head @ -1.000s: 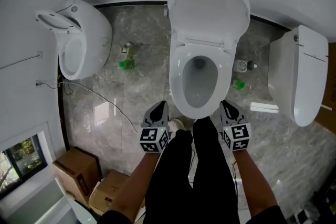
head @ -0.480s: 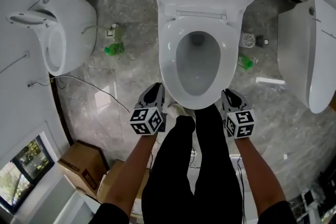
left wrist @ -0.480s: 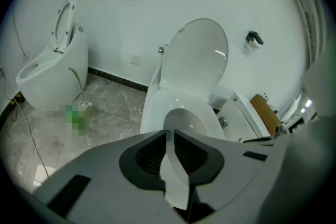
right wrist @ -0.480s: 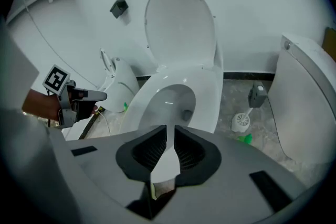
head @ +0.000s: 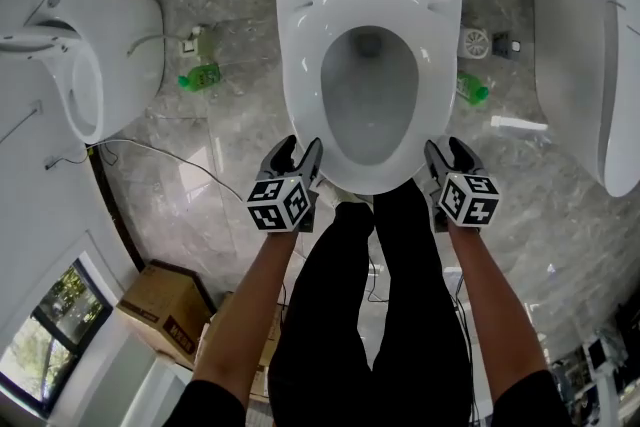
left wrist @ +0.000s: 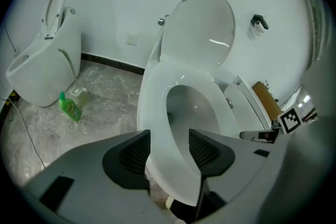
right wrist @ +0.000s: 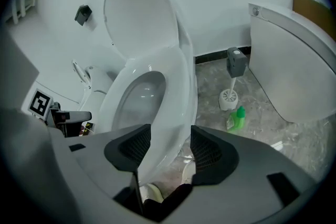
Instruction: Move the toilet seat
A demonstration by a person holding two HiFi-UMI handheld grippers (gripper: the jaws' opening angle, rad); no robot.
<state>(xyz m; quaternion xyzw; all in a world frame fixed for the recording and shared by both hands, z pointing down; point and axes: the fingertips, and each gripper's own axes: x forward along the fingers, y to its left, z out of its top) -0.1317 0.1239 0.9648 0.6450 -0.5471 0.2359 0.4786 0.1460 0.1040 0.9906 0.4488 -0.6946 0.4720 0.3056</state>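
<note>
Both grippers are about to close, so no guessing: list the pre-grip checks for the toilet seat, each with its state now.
1. Left gripper jaws apart: ok; they have just been opening, toilet seat rim lined up between them.
2. Right gripper jaws apart: ok; just been opening too, seat rim between them.
3. Pads touching the seat: cannot tell.
4. Lid raised clear: ok.
5. Seat lowered flat: ok.

Left green bottle (head: 204,75) on marble floor (head: 230,165); right green bottle (head: 472,87) near toilet brush (head: 476,43); cardboard box (head: 165,300) lower left.
</note>
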